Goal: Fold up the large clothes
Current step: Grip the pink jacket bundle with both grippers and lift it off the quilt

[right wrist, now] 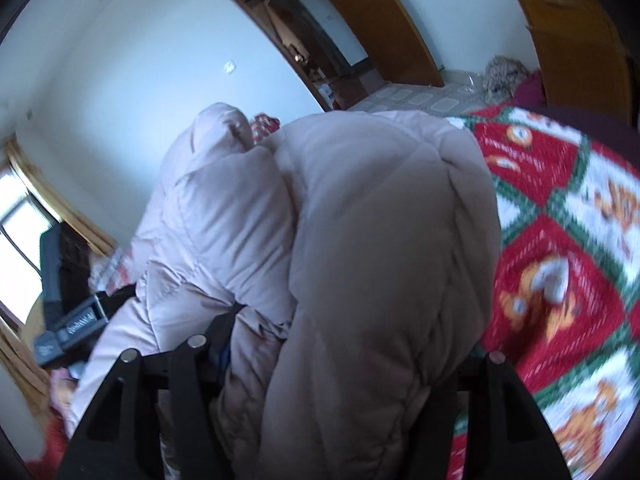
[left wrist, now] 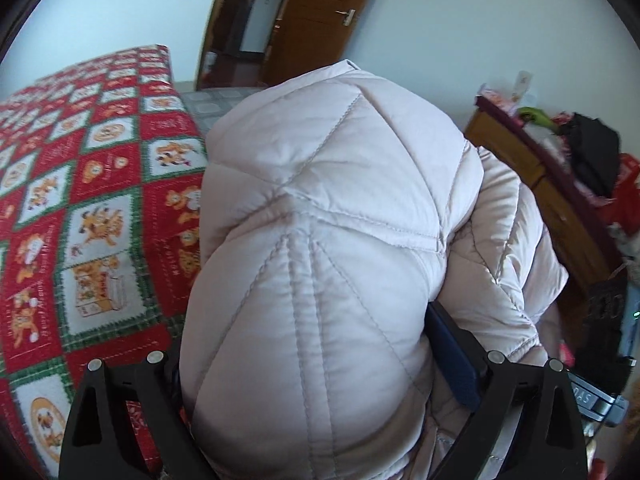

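A pale pink quilted puffer jacket (left wrist: 320,200) bulges up in a thick fold between the fingers of my left gripper (left wrist: 308,344), which is shut on it. One blue pad (left wrist: 452,360) shows against the fabric. In the right wrist view the same jacket (right wrist: 380,240) fills the gap of my right gripper (right wrist: 352,340), whose jaws press on a thick bundle. More of the jacket (right wrist: 208,208) trails off to the left. The fingertips of both grippers are hidden by fabric. The jacket hangs just above a bed blanket (left wrist: 100,200).
The red, green and white bear-pattern blanket (right wrist: 560,240) covers the bed. A wooden cabinet (left wrist: 560,208) loaded with clutter stands to the right. A brown door (left wrist: 320,20) and an open doorway are behind. A window (right wrist: 20,220) is at the left.
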{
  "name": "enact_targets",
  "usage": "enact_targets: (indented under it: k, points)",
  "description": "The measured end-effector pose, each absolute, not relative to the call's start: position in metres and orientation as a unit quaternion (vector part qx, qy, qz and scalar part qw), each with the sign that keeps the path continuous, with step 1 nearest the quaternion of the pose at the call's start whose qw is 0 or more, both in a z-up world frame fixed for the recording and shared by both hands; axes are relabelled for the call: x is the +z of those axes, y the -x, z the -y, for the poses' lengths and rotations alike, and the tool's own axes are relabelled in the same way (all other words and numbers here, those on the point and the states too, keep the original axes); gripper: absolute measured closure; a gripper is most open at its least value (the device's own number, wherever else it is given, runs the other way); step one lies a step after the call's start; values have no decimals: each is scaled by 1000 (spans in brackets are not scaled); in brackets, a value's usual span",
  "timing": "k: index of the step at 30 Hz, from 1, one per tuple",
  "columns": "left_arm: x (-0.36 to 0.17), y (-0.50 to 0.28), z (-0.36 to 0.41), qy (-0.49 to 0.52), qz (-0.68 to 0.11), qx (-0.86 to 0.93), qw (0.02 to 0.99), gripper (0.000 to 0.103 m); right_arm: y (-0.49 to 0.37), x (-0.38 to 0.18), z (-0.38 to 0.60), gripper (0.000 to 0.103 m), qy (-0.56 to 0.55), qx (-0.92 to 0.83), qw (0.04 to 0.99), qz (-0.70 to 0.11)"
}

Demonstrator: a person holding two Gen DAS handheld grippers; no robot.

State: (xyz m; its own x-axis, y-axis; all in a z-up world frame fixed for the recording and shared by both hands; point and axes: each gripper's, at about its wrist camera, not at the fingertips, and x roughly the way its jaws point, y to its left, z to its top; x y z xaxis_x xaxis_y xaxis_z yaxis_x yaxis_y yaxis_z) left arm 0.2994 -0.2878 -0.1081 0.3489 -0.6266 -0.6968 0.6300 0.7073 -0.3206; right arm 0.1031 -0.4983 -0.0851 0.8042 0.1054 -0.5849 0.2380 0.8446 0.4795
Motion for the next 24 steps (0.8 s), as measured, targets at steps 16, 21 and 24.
enact_targets:
  k: [16,21,24]
  points:
    - [-112,-288,295,-66,-390,-337,855,4,-109,-100,498,34,-256,-85,896,-353]
    - [-115,-286,292,-59,-411,-364,834,1,-86,-102,491,33,-270,-95,894,-346]
    - [-112,-278,293,-73,-396,-358,842,1,-80,-110,499,29,-306,-90,887,-334]
